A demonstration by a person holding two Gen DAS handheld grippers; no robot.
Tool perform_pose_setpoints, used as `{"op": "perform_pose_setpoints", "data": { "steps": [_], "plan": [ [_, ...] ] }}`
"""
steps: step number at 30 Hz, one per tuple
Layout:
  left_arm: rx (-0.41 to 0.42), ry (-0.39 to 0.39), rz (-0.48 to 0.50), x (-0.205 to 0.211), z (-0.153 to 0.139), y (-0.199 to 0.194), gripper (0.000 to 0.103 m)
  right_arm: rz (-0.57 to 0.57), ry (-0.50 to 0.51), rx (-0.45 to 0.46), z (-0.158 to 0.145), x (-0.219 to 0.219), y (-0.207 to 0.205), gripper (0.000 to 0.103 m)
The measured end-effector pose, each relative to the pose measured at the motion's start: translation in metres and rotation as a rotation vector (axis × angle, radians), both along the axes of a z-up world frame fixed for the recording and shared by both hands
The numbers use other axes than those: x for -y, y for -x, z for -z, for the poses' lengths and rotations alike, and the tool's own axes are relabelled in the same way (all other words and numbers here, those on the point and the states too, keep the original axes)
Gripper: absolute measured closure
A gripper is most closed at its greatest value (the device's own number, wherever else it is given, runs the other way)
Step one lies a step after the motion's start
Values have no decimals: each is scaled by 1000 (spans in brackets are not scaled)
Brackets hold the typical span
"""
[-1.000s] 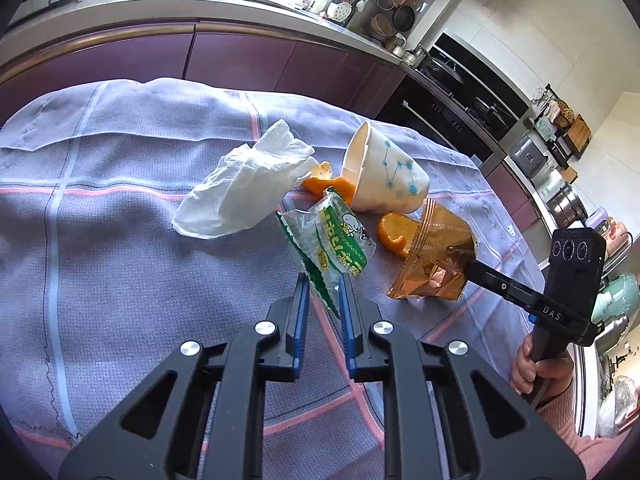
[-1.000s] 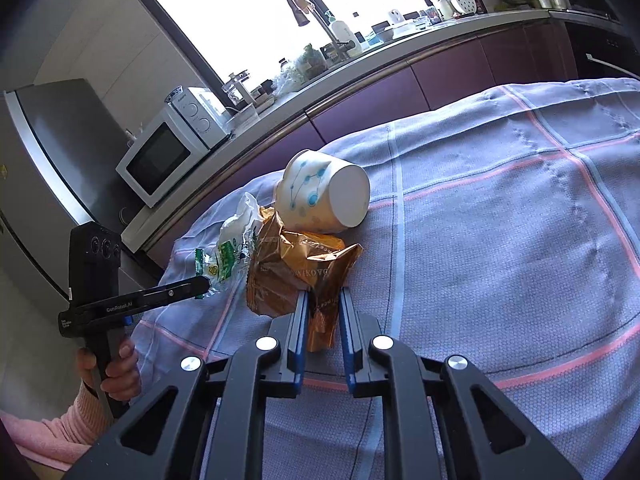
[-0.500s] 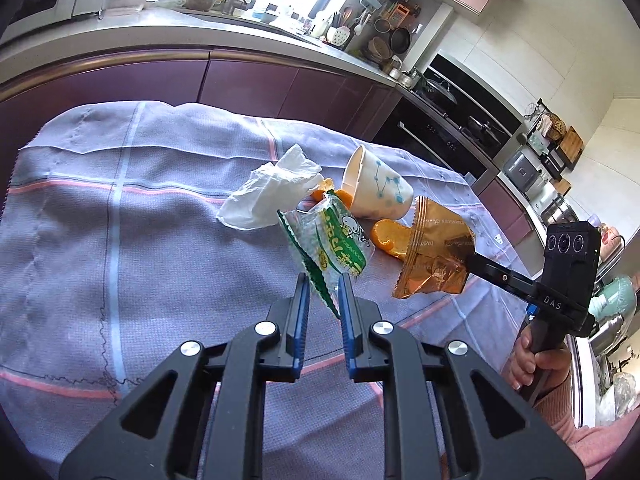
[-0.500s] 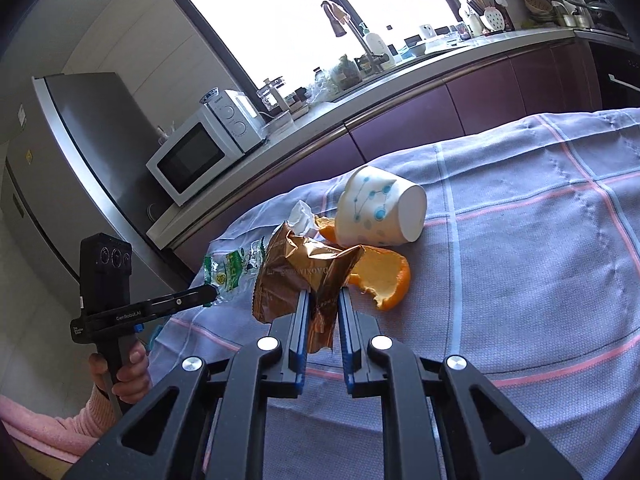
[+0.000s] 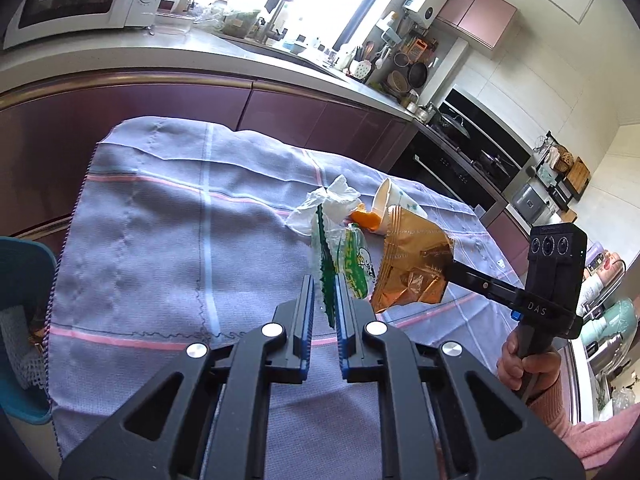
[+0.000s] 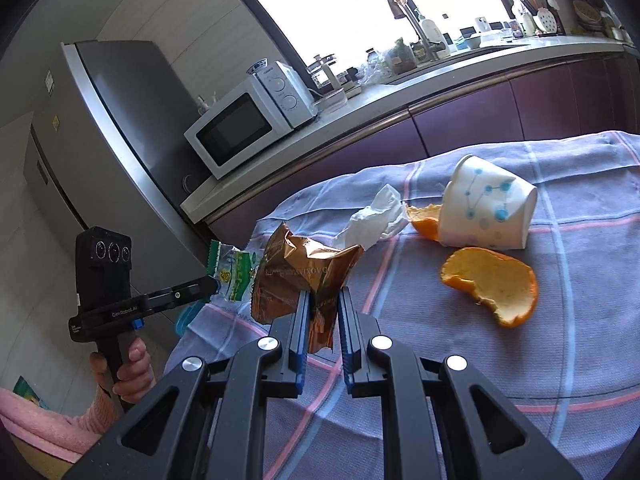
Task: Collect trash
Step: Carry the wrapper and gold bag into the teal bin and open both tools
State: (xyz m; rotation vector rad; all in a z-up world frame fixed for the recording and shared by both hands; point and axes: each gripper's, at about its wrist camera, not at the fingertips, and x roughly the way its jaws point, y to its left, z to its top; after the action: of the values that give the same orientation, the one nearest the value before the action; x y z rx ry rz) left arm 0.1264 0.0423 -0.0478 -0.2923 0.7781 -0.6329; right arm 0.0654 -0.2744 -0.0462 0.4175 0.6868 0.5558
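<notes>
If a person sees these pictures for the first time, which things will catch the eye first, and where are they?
First come the two wrappers lifted off the cloth: the left gripper is shut on a green wrapper, and the right gripper is shut on a crinkled golden bag. Behind them on the checked cloth lie a tipped paper cup, bright orange peel and a white tissue.
</notes>
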Motion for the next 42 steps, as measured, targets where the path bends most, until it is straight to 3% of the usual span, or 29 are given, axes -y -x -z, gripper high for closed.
{"op": "perform_pose_setpoints", "data": {
  "steps": [11, 27, 42],
  "plan": [
    [-10, 15, -101, -60, 4, 15, 93, -76, 10, -6, -4, -40, -9, 90],
    [1, -12, -399, -190, -4, 50, 93, -281, 44, -1, -16, -143, -51, 90],
    [-89, -59, -587, -271, 38, 50, 93, -441, 155, -36, -12, -270, -91, 90]
  ]
}}
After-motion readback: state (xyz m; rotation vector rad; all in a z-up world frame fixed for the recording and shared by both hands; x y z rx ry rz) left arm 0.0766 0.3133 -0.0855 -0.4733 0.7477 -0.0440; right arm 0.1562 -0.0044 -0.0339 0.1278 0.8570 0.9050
